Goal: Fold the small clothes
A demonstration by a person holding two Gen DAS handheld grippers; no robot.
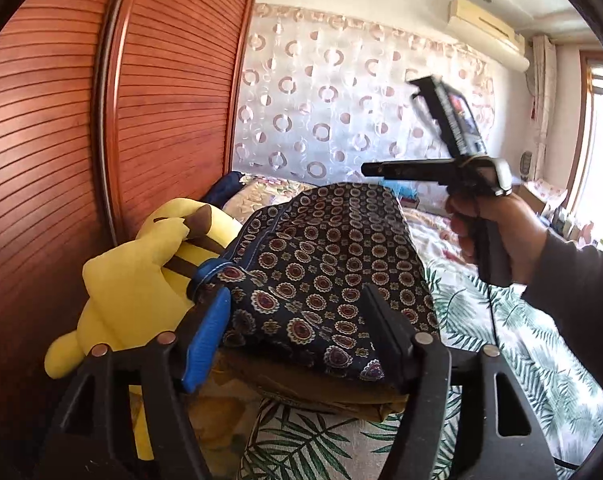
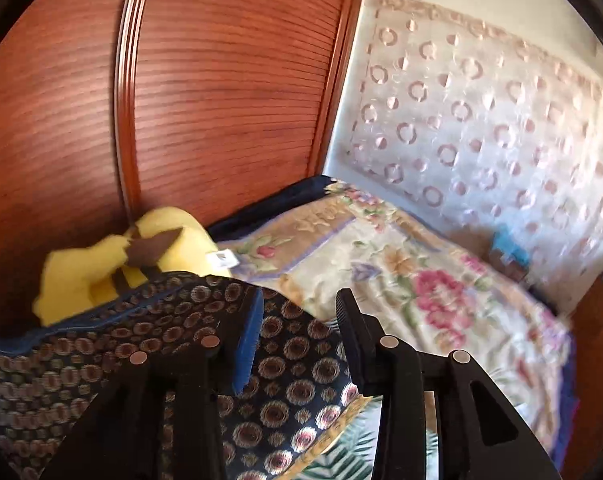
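Note:
A folded dark navy garment with a medallion print (image 1: 321, 264) lies on top of a stack on the bed, next to a yellow plush toy (image 1: 141, 276). My left gripper (image 1: 297, 312) is open, its fingers spread either side of the garment's near edge, holding nothing. My right gripper (image 1: 371, 169) shows in the left wrist view, raised in the air above and to the right of the garment. In the right wrist view the right gripper (image 2: 297, 300) is open and empty above the garment (image 2: 281, 380).
A red-brown slatted wardrobe door (image 1: 61, 140) stands close on the left. A leaf-print sheet (image 1: 501, 340) covers the bed, with a floral blanket (image 2: 401, 272) beyond. A curtain with ring pattern (image 1: 341, 100) hangs behind.

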